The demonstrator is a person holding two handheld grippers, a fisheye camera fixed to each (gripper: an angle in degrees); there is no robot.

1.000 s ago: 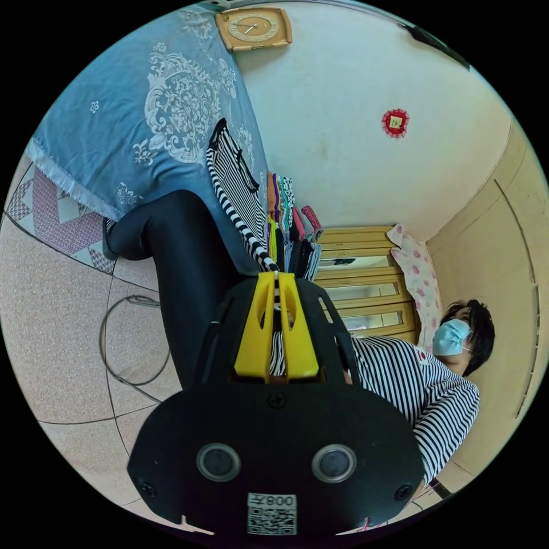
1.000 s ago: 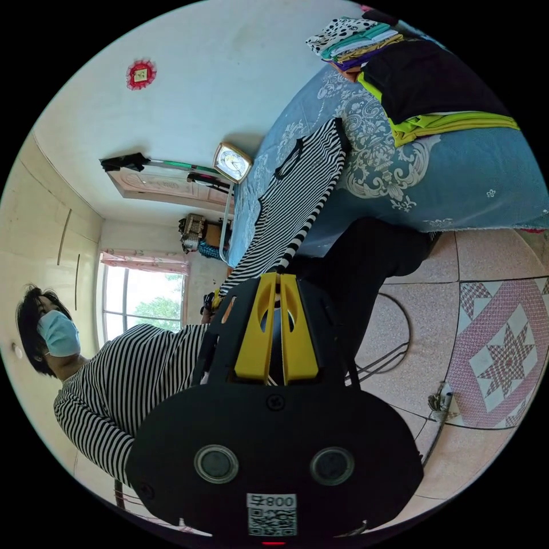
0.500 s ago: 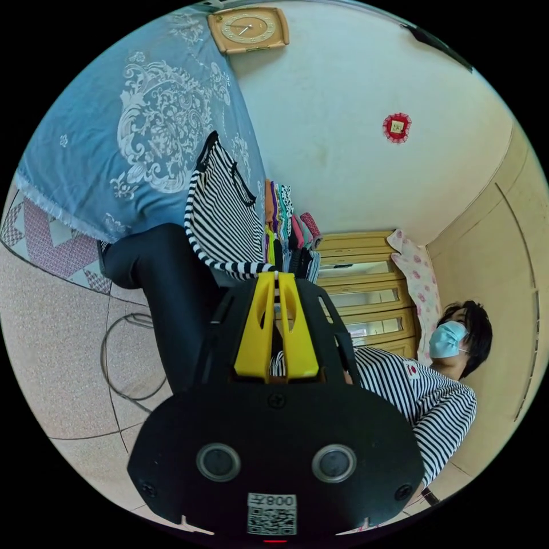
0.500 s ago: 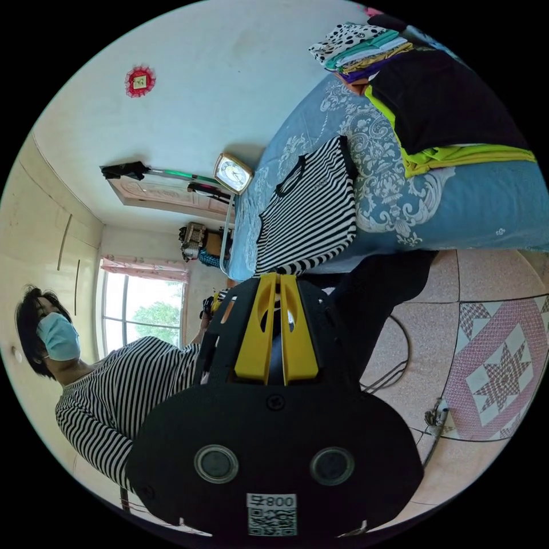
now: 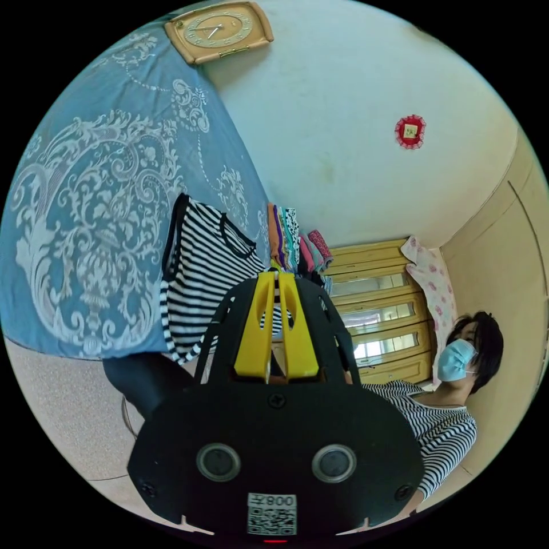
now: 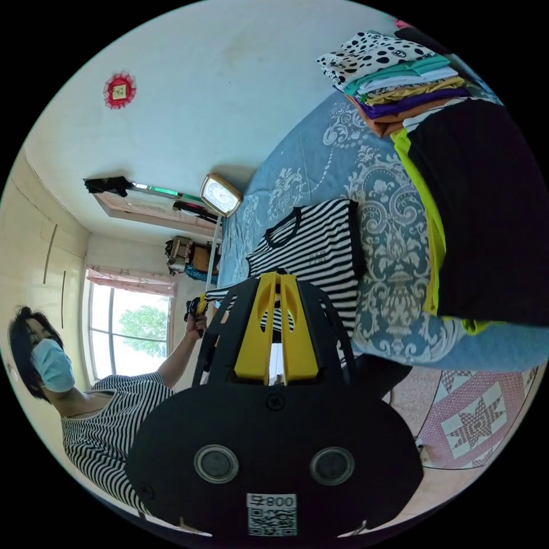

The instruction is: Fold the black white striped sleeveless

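The black and white striped sleeveless top [image 5: 200, 269] lies on the blue patterned bedspread [image 5: 86, 229], with its black-trimmed neckline away from me. My left gripper [image 5: 276, 277] is shut on the top's near striped edge. In the right gripper view the top [image 6: 320, 246] spreads across the bedspread [image 6: 320, 154], and my right gripper [image 6: 279, 278] is shut on the same edge. A striped band runs from it to the left gripper [image 6: 200, 303], which a hand holds further along.
A stack of folded clothes [image 6: 394, 74] sits at the far end of the bed, and a black and yellow-green garment [image 6: 486, 211] lies beside the top. A clock [image 6: 218, 194] leans at the other end. A person in a striped shirt [image 5: 434, 412] stands by. A patterned rug [image 6: 474, 423] lies below.
Both grippers have carried the held edge from out over the floor up over the bed. The top no longer stretches off the bed edge; it lies shorter on the bedspread.
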